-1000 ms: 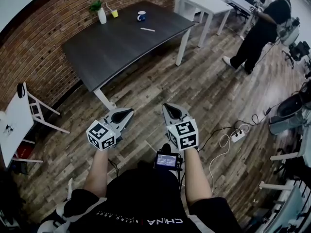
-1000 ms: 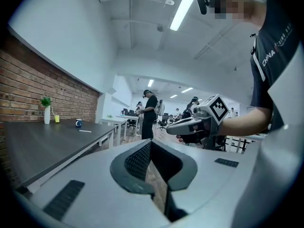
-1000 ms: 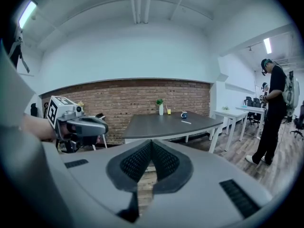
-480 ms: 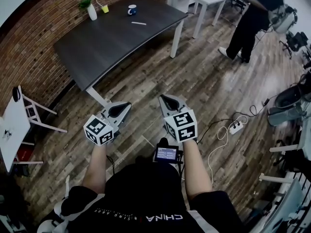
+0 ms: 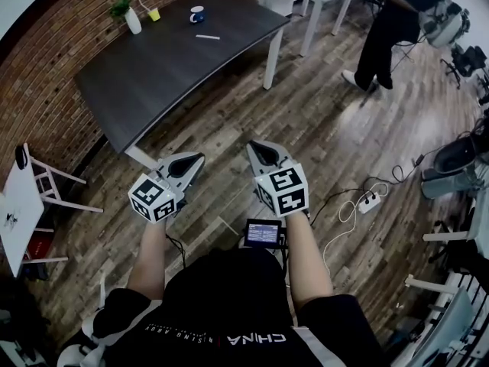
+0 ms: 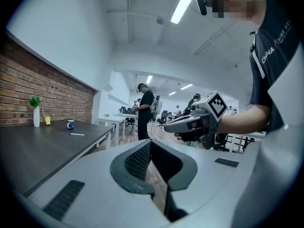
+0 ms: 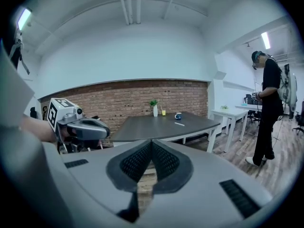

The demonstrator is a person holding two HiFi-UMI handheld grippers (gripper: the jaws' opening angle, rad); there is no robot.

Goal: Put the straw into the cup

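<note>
Straw [image 5: 207, 37] lies flat on the dark tabletop [image 5: 153, 75] at the head view's upper left, near the blue cup [image 5: 197, 14] and well apart from the left tongs [image 5: 199, 157] and right tongs [image 5: 252, 145] at mid-frame. Left gripper view shows its jaws together and empty, with straw and blue cup small at mid-left. Right gripper view shows the same, with the tabletop ahead at centre; I judge one pair should open well before reaching the straw, then straddle it crosswise.

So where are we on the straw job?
Nothing done yet: the straw lies flat on the dark table, apart from the blue cup. In hand: nothing. The left gripper and right gripper are shut and empty, over the floor short of the table. Left: approach, grasp, insert.
</note>
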